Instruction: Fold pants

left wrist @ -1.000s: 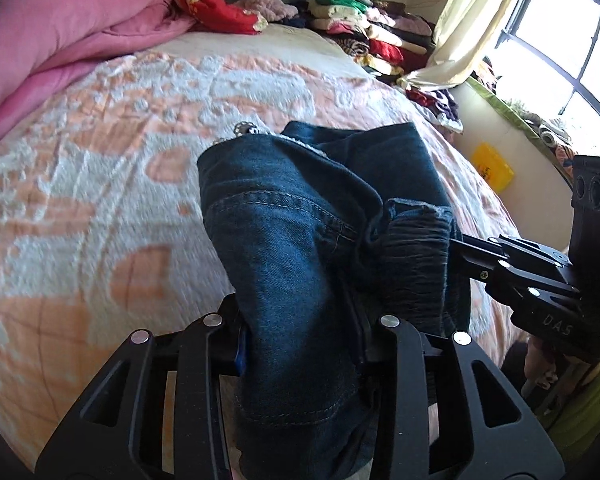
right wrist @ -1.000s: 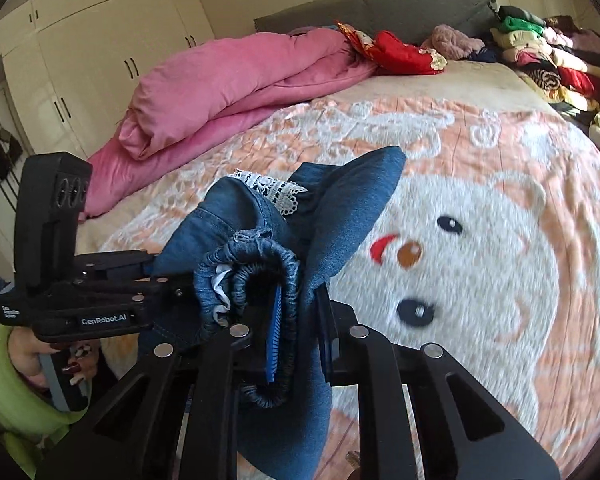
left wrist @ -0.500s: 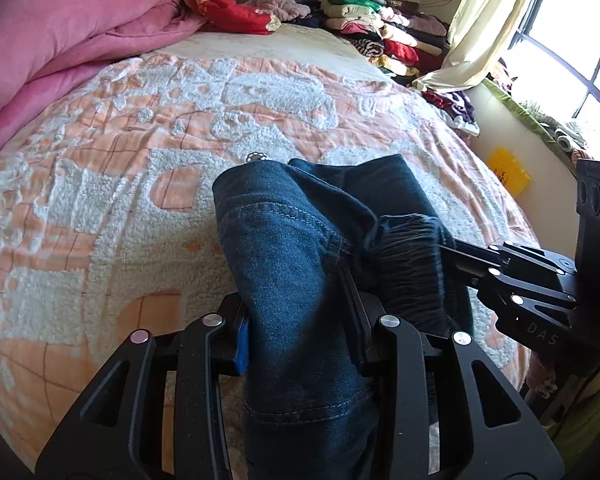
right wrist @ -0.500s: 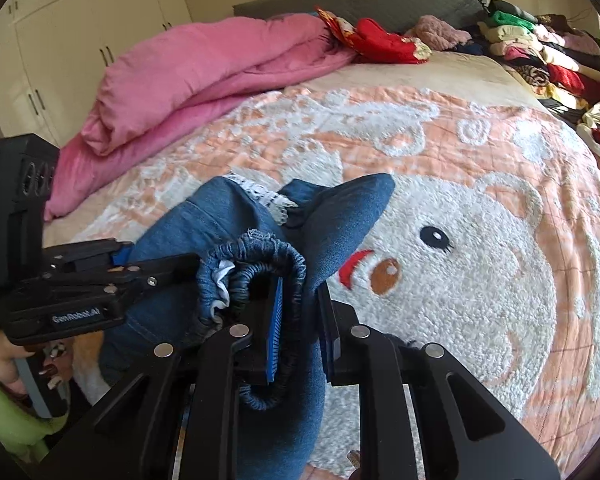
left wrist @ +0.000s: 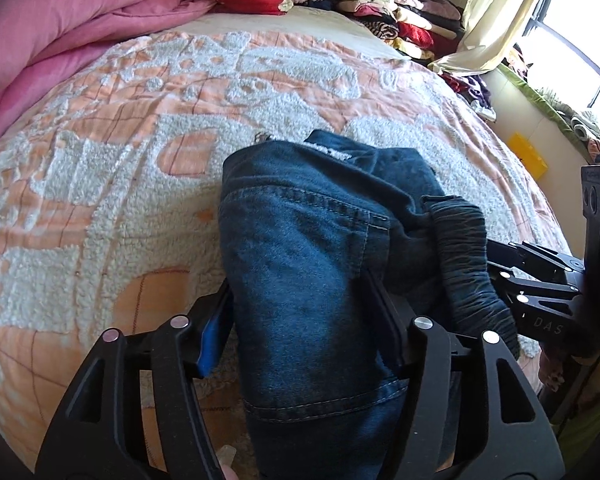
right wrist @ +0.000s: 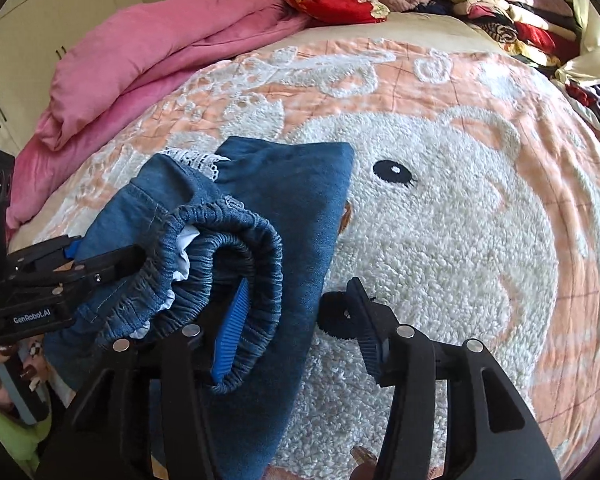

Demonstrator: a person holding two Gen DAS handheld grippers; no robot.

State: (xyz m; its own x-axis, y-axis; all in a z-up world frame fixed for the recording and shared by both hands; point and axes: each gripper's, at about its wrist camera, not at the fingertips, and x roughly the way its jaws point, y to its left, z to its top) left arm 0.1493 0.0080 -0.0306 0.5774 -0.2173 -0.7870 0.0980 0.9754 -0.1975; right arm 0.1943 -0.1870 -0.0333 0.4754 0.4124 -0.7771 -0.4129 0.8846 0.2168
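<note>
Now both grippers — left (left wrist: 304,320), right (right wrist: 300,316) — just opening, loose around the jeans (left wrist: 308,248) on the bedspread (left wrist: 100,184).

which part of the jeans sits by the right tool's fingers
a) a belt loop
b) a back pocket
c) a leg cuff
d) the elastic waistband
d: in the right wrist view the gathered elastic waistband of the jeans loops over the blue-padded finger of the right tool, whose jaws have just been opening and stand apart.

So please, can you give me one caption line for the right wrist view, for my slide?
Right gripper open, jaws just opening, around the jeans waistband, on the bear-pattern bedspread.
</note>
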